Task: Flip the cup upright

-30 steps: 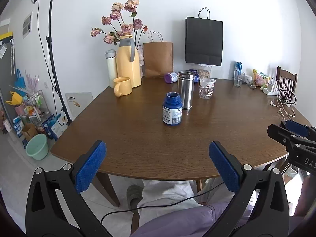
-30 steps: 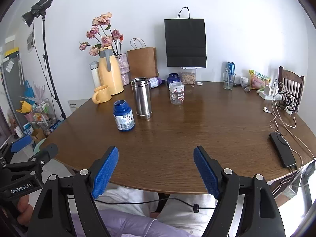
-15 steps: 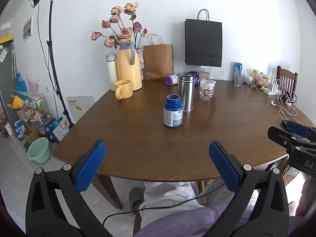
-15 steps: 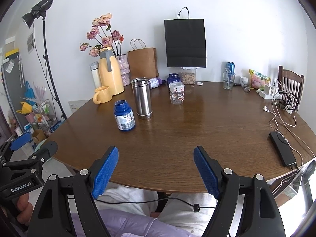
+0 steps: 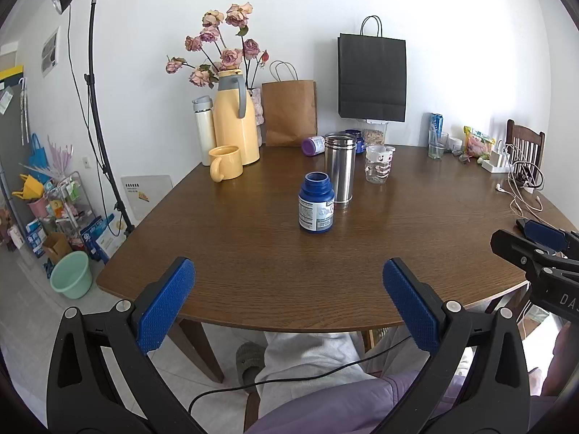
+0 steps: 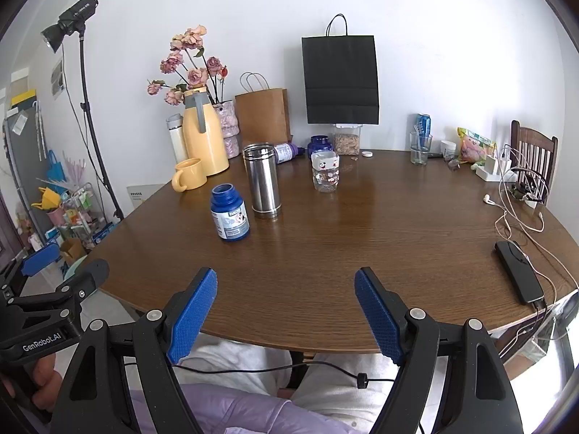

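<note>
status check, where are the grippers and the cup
Left gripper open, empty, short of the table. Right gripper same. Steel cup untouched mid-table. Blue bottle beside it, nearer.

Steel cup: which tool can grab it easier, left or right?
Probably the right tool. From it, the steel cup stands nearly straight ahead with nothing in between. From the left tool, the blue bottle stands partly in the way.

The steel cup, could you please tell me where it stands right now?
In both views the steel cup stands mid-table, between the blue bottle and the clear printed cup.
</note>
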### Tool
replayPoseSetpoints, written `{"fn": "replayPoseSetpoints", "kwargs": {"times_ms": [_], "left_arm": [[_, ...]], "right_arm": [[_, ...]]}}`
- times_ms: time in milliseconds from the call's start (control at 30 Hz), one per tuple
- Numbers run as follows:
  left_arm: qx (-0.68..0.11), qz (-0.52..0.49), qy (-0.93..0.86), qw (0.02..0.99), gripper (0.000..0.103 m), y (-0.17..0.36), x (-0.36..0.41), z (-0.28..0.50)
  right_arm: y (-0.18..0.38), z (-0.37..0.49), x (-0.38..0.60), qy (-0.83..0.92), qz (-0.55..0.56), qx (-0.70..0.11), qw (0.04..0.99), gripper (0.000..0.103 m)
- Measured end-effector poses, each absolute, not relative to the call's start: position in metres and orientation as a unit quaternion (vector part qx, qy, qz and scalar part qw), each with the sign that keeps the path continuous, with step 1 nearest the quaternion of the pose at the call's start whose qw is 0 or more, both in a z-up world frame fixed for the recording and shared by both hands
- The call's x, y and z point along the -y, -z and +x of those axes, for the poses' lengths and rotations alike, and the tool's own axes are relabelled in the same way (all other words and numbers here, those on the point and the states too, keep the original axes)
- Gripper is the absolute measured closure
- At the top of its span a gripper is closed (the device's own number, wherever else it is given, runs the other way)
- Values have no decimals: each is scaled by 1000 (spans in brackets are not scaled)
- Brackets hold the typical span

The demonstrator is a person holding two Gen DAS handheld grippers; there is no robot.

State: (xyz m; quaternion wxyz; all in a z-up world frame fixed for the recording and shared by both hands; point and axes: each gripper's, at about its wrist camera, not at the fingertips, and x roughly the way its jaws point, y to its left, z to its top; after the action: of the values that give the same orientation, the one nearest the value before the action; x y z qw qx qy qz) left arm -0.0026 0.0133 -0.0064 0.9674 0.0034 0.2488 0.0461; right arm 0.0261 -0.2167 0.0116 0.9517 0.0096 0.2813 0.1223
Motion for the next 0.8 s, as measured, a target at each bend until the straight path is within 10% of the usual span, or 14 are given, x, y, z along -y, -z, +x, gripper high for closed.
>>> {"fn": "replayPoseSetpoints", "kwargs": {"times_ms": [800], "left_arm": [[-259,3,-39,965,0,13,-15,0]], "right_arm": [[-14,23,216,-121,20,-272,955,21]]}}
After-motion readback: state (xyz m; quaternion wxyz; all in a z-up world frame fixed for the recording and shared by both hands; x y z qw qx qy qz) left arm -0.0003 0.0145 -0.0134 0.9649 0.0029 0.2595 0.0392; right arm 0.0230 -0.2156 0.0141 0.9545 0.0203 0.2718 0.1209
